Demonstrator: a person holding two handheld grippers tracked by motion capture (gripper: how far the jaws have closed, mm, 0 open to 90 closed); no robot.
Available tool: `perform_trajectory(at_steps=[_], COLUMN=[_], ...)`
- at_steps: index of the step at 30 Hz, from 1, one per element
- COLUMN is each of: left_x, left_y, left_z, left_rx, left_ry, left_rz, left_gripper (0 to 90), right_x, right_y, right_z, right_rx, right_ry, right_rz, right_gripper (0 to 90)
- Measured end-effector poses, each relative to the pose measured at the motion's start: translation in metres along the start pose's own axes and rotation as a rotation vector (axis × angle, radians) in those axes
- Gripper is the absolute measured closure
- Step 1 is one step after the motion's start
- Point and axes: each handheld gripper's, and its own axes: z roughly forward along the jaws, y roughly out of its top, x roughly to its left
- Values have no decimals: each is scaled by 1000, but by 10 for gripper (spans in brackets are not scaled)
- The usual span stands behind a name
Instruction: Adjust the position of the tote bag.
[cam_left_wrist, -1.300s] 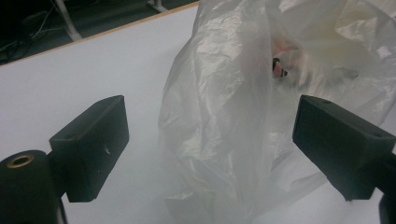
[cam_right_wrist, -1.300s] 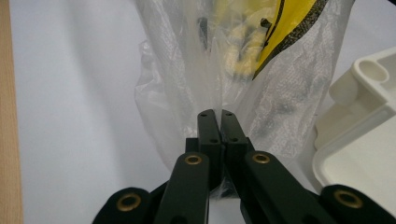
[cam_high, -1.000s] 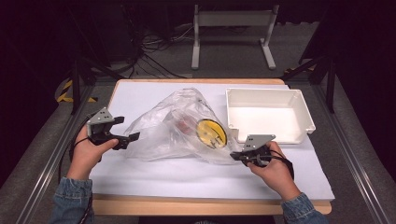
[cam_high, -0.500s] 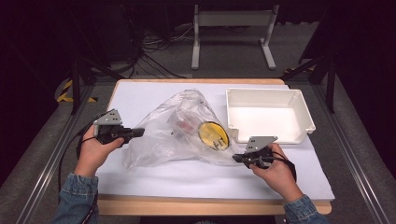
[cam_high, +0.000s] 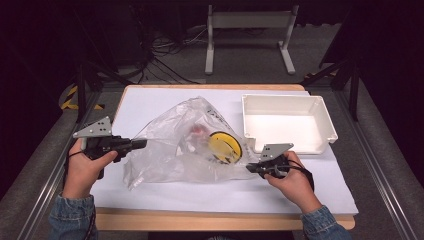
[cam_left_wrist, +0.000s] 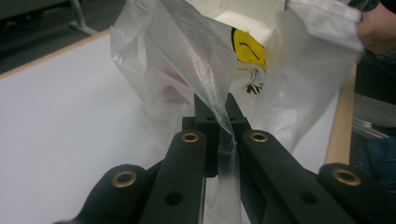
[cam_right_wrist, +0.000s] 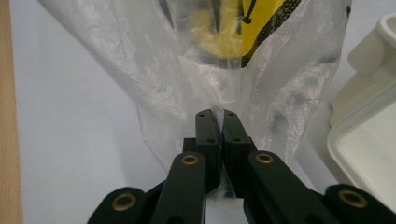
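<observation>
A clear plastic bag (cam_high: 175, 155) with a yellow smiley print (cam_high: 225, 146) lies on the white table top, and something reddish (cam_high: 199, 131) shows faintly inside it. My left gripper (cam_high: 142, 143) is at the bag's left edge, held a little above the table. In the left gripper view, that gripper (cam_left_wrist: 215, 100) is shut on a fold of the bag (cam_left_wrist: 187, 51). My right gripper (cam_high: 250, 169) is at the bag's near right corner. The right gripper view shows it (cam_right_wrist: 215, 114) shut on the film of the bag (cam_right_wrist: 163, 60).
An empty white tray (cam_high: 327, 127) stands at the back right, just beyond the right gripper, and its rim (cam_right_wrist: 369, 65) shows in the right gripper view. The table's wooden front edge (cam_high: 225, 220) runs close to both hands. Cables and a metal stand lie on the floor behind.
The left gripper has moved right and up, closed on the bag's left edge and lifted it a little. The right hand and gripper have stayed where they were.
</observation>
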Motion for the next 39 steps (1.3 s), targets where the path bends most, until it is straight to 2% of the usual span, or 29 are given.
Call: perform_trajectory(at_steps=[2, 6, 10, 13, 14, 17, 18, 21, 24, 25, 26, 28, 35, 39], left_x=[-2, -6, -7, -9, -9, -10, -11, -14, -15, -15, -15, -16, -16, -16], left_y=[1, 6, 9, 11, 12, 13, 14, 16, 17, 17, 17, 18, 17, 17], left_z=[0, 1, 4, 6, 7, 8, 10, 13, 15, 17, 17, 18, 19, 19], left_rx=[-17, -63, -88, -105, -110, -112, -118, -126, -128, -133, -133, -134, -138, -139], left_ry=[10, 39, 47, 36, 37, 31, 32, 25, 20, 17, 17, 15, 7, 6], left_rz=[3, 10, 10, 2, 11, 9, 15, 13, 16, 15, 15, 17, 9, 11], left_gripper=[900, 899, 899, 899, 898, 898, 898, 899, 898, 898, 898, 897, 894, 892], right_x=[0, 2, 4, 8, 9, 11, 11, 16, 21, 27, 27, 35, 56, 64], right_y=[1, 7, 12, 22, 25, 34, 34, 48, 55, 67, 67, 82, 118, 128], right_z=[0, -5, -11, -23, -27, -33, -33, -31, -26, -19, -19, -11, 20, 34], right_rx=[-3, -39, -72, -128, -152, -207, -207, -267, -283, -303, -303, -310, -266, -245], right_ry=[2, 18, 23, 19, 18, 12, 12, 12, 32, 68, 68, 101, 181, 208], right_rz=[0, -1, -2, -13, -13, -19, -19, -18, -20, -40, -40, -66, -136, -147], right_gripper=[853, 716, 613, 523, 495, 461, 461, 426, 429, 471, 471, 519, 689, 736])
